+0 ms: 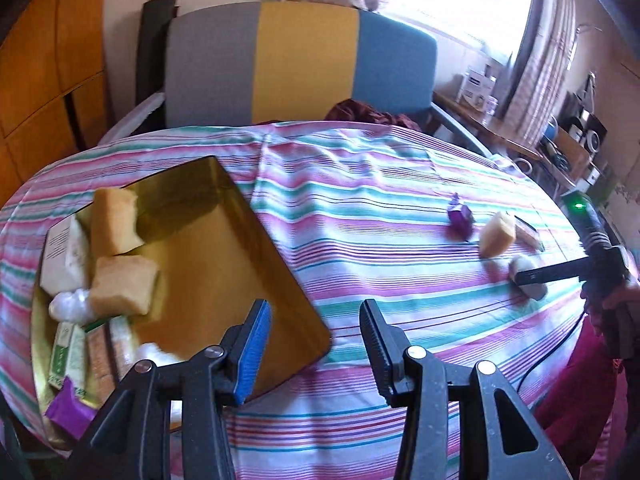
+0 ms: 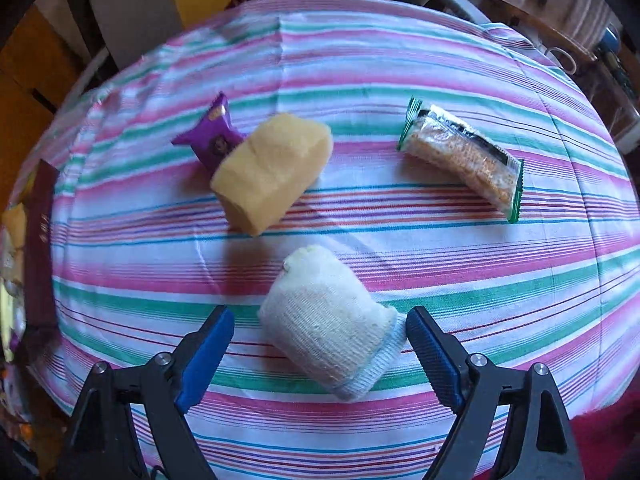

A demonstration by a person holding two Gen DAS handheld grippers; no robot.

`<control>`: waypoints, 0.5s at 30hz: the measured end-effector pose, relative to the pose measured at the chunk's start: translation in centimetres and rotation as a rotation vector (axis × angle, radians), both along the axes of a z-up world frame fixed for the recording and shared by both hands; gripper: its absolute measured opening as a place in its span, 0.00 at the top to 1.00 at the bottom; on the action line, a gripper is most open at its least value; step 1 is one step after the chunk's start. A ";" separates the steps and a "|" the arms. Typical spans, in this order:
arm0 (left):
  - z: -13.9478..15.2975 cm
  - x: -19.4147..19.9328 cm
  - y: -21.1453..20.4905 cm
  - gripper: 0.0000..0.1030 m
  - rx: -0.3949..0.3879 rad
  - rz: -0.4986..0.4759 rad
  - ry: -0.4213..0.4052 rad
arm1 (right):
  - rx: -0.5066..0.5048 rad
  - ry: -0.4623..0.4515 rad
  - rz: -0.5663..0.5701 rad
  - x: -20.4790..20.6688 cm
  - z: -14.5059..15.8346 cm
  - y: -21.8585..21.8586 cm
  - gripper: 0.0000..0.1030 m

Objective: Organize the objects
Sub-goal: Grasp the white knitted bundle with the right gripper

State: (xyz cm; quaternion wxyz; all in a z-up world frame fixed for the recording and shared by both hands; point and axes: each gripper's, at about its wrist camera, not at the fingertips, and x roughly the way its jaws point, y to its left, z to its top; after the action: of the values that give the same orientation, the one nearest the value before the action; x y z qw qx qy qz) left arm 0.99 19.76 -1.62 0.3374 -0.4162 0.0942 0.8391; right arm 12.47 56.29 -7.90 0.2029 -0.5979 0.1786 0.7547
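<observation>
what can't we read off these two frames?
- Gold tray, left wrist view: near corner hidden behind the left gripper.
- White sponge, right wrist view: right gripper jaws flank it, contact unclear.
- Purple packet: partly behind the yellow sponge, print blurred.

Behind the bench (image 1: 400, 216), draped in a pink, green and white striped cloth (image 2: 360, 60), stands a chair (image 1: 304, 64) with a backrest banded grey, yellow and blue — a dark red garment (image 1: 360, 112) bunched on its seat. Left: wooden cabinet doors (image 1: 44, 64). Right: a bright window with a striped curtain (image 1: 548, 52) over a wooden side table (image 1: 492, 128) — boxes and small clutter on it.
</observation>
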 end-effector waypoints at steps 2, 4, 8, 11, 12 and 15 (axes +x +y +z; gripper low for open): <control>-0.1 0.2 1.1 0.55 -0.002 -0.023 -0.006 | 0.015 -0.014 0.026 -0.3 -0.1 -0.3 0.37; -0.3 0.4 2.0 0.55 -0.007 -0.046 -0.012 | 0.005 0.008 0.006 0.0 0.1 0.1 0.40; -0.5 1.0 4.2 0.55 -0.017 -0.095 -0.021 | -0.083 0.176 -0.141 2.0 0.8 2.5 0.43; -0.8 1.2 6.4 0.55 -0.027 -0.138 -0.034 | -0.123 0.270 -0.275 3.9 0.8 4.3 0.43; -1.0 1.3 7.2 0.55 -0.031 -0.149 -0.042 | -0.104 0.282 -0.303 4.3 1.1 4.6 0.43; -1.7 1.3 9.5 0.55 -0.029 -0.179 -0.096 | -0.087 0.316 -0.363 5.6 1.5 5.5 0.43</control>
State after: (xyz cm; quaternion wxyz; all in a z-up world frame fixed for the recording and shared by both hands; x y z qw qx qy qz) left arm 2.29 29.22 -3.32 0.4090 -0.4506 0.1268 0.7833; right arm 18.02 61.80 -6.42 0.2790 -0.4388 0.3448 0.7815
